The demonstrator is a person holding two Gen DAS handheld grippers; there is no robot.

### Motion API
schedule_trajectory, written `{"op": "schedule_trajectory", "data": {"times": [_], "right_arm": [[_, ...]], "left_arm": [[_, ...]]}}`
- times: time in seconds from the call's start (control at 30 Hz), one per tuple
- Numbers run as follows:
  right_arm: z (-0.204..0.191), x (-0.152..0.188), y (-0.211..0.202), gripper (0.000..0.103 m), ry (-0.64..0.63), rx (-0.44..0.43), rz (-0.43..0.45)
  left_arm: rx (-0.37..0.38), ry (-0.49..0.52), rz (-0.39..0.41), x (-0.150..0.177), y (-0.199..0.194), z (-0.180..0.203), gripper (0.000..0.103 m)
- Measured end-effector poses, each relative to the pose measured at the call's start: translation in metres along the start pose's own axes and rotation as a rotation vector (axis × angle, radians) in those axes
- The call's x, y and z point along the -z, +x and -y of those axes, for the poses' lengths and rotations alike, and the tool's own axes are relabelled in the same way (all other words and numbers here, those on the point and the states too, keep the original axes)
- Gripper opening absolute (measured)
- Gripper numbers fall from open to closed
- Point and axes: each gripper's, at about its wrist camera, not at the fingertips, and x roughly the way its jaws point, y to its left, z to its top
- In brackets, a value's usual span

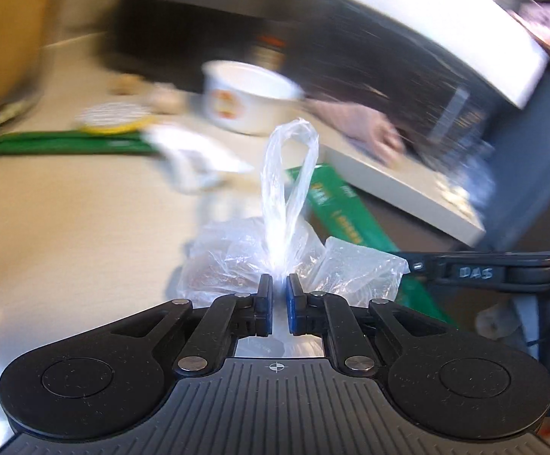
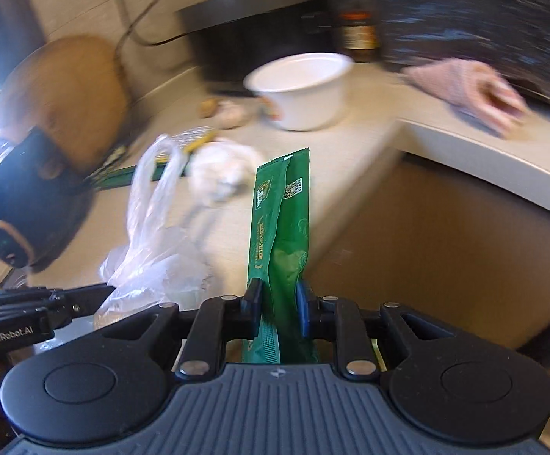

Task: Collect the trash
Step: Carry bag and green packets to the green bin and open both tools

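My left gripper [image 1: 279,282] is shut on a clear plastic bag [image 1: 290,204] whose handle loop stands up above the fingers; the bag body bulges just beyond them, over the counter edge. The bag also shows in the right wrist view [image 2: 153,235], with the left gripper [image 2: 66,303] at its lower left. My right gripper [image 2: 278,295] is shut on a long green wrapper [image 2: 282,220] that sticks up between the fingers. The wrapper also shows in the left wrist view [image 1: 343,216], with the right gripper [image 1: 426,267] beside the bag.
On the beige counter [image 2: 331,140] stand a white paper bowl [image 2: 305,91], crumpled white paper [image 2: 221,174], another green wrapper [image 1: 66,144], a round lid [image 1: 112,117] and small scraps. A person's hand [image 2: 475,91] rests on the counter at right. A dark appliance [image 2: 259,34] is behind.
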Motion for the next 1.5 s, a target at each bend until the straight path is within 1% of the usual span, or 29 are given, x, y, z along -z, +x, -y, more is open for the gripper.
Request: {"op": "schedule_trajectory", "data": {"times": [0.07,0.2,0.3,0.4,0.53,0.63,0.7,0.77,0.8,0.9,1.07,1.13,1.2,1.3,1.4,1.5], "right_arm": [[0.021,0.009,-0.007,0.019,0.046,0.029,0.000],[0.067,0.029,-0.014,0.019,0.147,0.106,-0.026],[0.096,0.050,-0.010,0.019,0.222,0.145,-0.072],[0.125,0.073,-0.002,0.019,0.300,0.171,-0.133],[0.158,0.103,0.014,0.019,0.420,0.168,-0.216],[0.177,0.122,0.033,0.019,0.499,0.148,-0.272],[0.188,0.131,0.050,0.019,0.537,0.136,-0.299],[0.196,0.138,0.067,0.021,0.552,0.128,-0.323],[0.201,0.141,0.073,0.022,0.559,0.138,-0.336],[0.204,0.147,0.086,0.023,0.561,0.147,-0.362],[0.206,0.156,0.085,0.023,0.553,0.164,-0.386],[0.209,0.153,0.084,0.024,0.550,0.172,-0.386],[0.208,0.150,0.079,0.026,0.533,0.180,-0.377],[0.199,0.144,0.073,0.032,0.474,0.202,-0.361],[0.188,0.131,0.068,0.032,0.376,0.217,-0.346],[0.175,0.115,0.060,0.032,0.268,0.229,-0.305]], "left_arm": [[0.042,0.037,-0.036,-0.001,0.017,0.023,0.011],[0.094,0.110,-0.126,0.004,0.056,0.065,0.011],[0.127,0.131,-0.211,0.017,0.085,0.089,0.011],[0.154,0.131,-0.299,0.031,0.115,0.100,0.010],[0.147,0.109,-0.396,0.050,0.155,0.104,0.010],[0.123,0.055,-0.454,0.065,0.186,0.096,0.009],[0.089,0.017,-0.481,0.073,0.205,0.089,0.009],[0.062,-0.016,-0.497,0.078,0.216,0.082,0.009],[0.055,-0.035,-0.508,0.080,0.220,0.079,0.009],[0.051,-0.058,-0.530,0.084,0.225,0.073,0.009],[0.046,-0.087,-0.556,0.093,0.224,0.064,0.012],[0.035,-0.101,-0.555,0.094,0.221,0.062,0.015],[0.021,-0.108,-0.544,0.093,0.219,0.060,0.016],[0.017,-0.133,-0.519,0.088,0.215,0.057,0.016],[0.022,-0.159,-0.488,0.077,0.211,0.058,0.016],[0.059,-0.155,-0.439,0.061,0.200,0.065,0.016]]}}
